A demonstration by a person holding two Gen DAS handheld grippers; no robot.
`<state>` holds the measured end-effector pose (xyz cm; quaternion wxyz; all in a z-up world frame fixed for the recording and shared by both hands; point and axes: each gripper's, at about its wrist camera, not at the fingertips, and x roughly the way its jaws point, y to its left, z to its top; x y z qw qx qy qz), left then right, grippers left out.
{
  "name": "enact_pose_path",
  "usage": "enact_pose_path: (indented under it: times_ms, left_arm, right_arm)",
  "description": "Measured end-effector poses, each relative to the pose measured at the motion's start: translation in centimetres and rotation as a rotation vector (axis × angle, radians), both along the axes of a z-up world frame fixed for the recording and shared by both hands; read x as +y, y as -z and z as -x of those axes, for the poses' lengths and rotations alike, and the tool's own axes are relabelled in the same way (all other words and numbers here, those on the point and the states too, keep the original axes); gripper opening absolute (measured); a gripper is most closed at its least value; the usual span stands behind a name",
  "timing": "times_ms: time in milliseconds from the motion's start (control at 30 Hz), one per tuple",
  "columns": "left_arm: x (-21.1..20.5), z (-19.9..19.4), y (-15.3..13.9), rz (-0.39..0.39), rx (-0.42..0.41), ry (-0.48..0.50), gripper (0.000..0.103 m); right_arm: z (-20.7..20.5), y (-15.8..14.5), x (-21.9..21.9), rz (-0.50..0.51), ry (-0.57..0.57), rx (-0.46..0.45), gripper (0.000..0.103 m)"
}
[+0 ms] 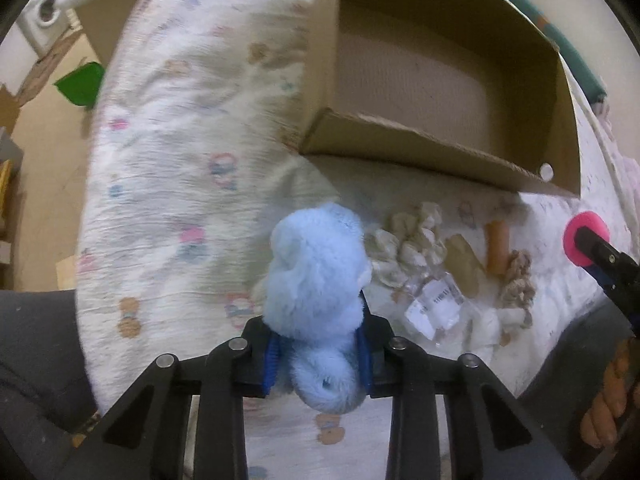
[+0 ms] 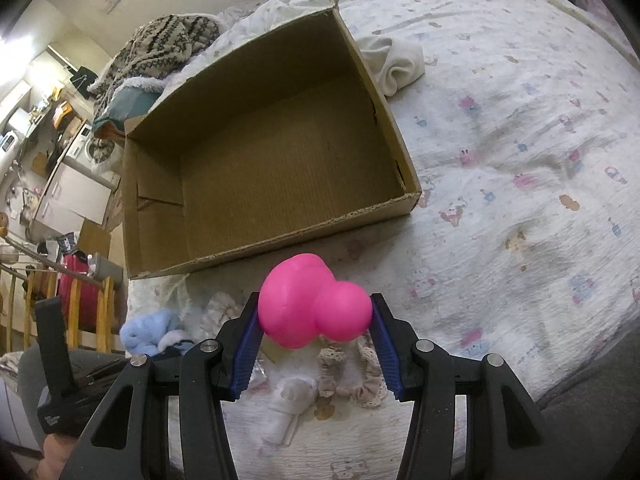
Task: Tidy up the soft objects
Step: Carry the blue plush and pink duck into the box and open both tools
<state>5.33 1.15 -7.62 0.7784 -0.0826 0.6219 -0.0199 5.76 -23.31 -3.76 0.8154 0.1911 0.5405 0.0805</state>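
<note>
Left gripper (image 1: 318, 354) clasps a blue plush (image 1: 318, 272) and right gripper (image 2: 316, 340) pinches a pink toy (image 2: 312, 306), both raised over the bed's (image 2: 500, 120) near edge. Carrying appears under way; next, each likely must clear the empty box's (image 2: 264, 240) near wall before letting go.

Soft, even indoor light with weak shadows; a bright glare patch sits at the far left of the right wrist view. Strong fisheye bending and black vignette corners. Left wrist view shows motion blur across the bedsheet (image 1: 168, 184) and cardboard box (image 1: 404, 148).
</note>
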Motion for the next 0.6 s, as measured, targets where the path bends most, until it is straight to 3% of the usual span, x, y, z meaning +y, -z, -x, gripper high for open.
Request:
enact_pose_path:
  times_ms: [267, 600]
  left_arm:
    - [2.5, 0.2, -3.1, -0.069, -0.110, -0.099, 0.028]
    - [1.7, -1.9, -8.2, -0.047, -0.212, -0.077, 0.028]
  right_arm:
    - [0.1, -1.5, 0.1, -0.009, 0.008, -0.052, 0.054]
    - [-0.8, -4.8, 0.7, 0.012, -0.009, -0.173, 0.054]
